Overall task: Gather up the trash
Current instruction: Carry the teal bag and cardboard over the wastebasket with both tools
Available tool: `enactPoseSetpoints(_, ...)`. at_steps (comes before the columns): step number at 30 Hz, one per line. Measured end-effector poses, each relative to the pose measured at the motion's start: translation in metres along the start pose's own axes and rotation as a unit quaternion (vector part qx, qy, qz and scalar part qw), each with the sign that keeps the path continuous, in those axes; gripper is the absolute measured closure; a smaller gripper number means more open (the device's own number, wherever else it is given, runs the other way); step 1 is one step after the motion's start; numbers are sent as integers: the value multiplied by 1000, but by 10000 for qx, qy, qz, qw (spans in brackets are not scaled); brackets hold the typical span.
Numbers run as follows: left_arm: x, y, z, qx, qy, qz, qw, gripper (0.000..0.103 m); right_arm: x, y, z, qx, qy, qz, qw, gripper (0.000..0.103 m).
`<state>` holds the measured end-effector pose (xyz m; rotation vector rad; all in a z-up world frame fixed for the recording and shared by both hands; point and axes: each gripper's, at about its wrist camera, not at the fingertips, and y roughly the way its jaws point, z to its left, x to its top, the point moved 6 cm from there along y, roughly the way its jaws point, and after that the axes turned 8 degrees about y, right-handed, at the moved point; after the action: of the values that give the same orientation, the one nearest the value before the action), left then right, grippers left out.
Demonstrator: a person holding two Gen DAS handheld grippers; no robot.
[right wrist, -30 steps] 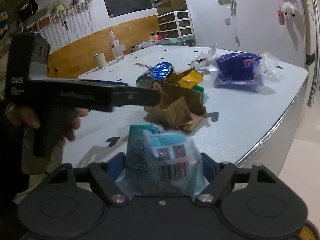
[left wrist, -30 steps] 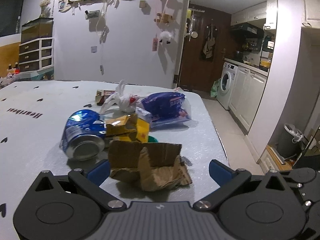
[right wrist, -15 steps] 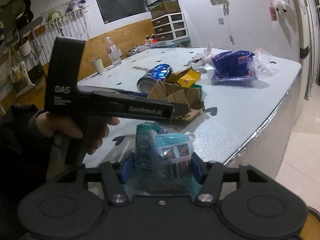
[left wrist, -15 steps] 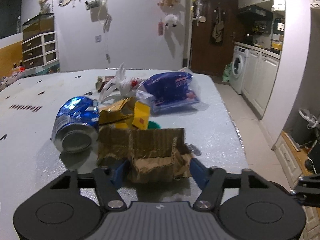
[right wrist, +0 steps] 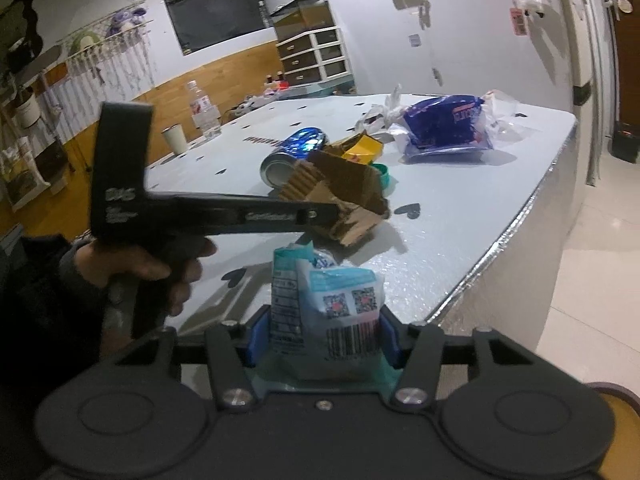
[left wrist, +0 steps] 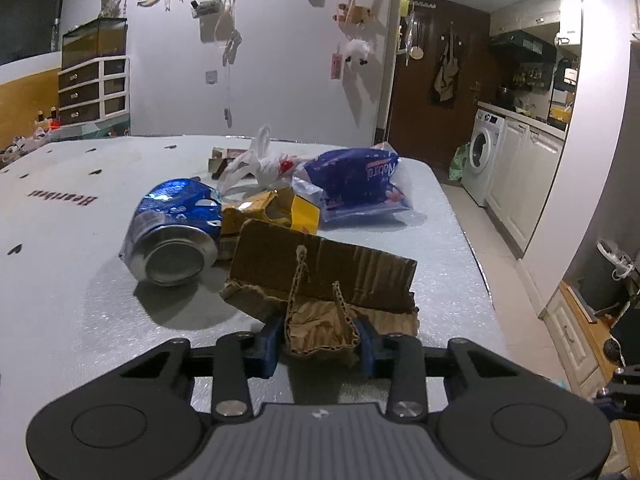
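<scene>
My left gripper (left wrist: 318, 342) is shut on a torn brown cardboard piece (left wrist: 320, 276) and holds it just above the white table (left wrist: 64, 288). The cardboard piece also shows in the right wrist view (right wrist: 340, 196), lifted off the surface. My right gripper (right wrist: 322, 338) is shut on a light blue plastic wrapper (right wrist: 334, 308) with a barcode, near the table's front edge. Behind the cardboard lie a crushed blue can (left wrist: 172, 232), a yellow carton (left wrist: 276, 212), a white plastic bag (left wrist: 256, 160) and a blue packet in clear plastic (left wrist: 356, 184).
A green lid (right wrist: 383, 174) lies by the carton. A water bottle (right wrist: 204, 114) and a white cup (right wrist: 175, 141) stand at the table's far left. A bin (left wrist: 604, 276) stands on the floor to the right, by kitchen cabinets and a washing machine (left wrist: 482, 156).
My left gripper closed on the cardboard piece and lifted it off the table. My right gripper kept its hold on the blue wrapper and drew back slightly.
</scene>
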<state>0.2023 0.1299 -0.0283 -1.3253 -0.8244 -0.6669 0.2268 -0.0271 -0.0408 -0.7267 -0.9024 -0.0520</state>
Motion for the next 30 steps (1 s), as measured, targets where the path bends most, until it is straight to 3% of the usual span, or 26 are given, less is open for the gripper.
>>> enactPoseSetpoints(5,1,-29,9,176,-48,-235,9996,64,2,-6,3,-234,72,-125,9996,48)
enactPoseSetpoints(14,5,-89,18,444,-9,-624,9971,64,20,-41,10,-750,0,-805,9939,48)
enactPoseSetpoints(23,3,-132,-6,220,125,-914,9955,63,20,-82,11,-1355,-68,-1388,9810,48)
enactPoseSetpoints(30,5,-135,-36,-66,228,-1006,9946,63,10,-120,-5,-1752,61,-1678,9701,48)
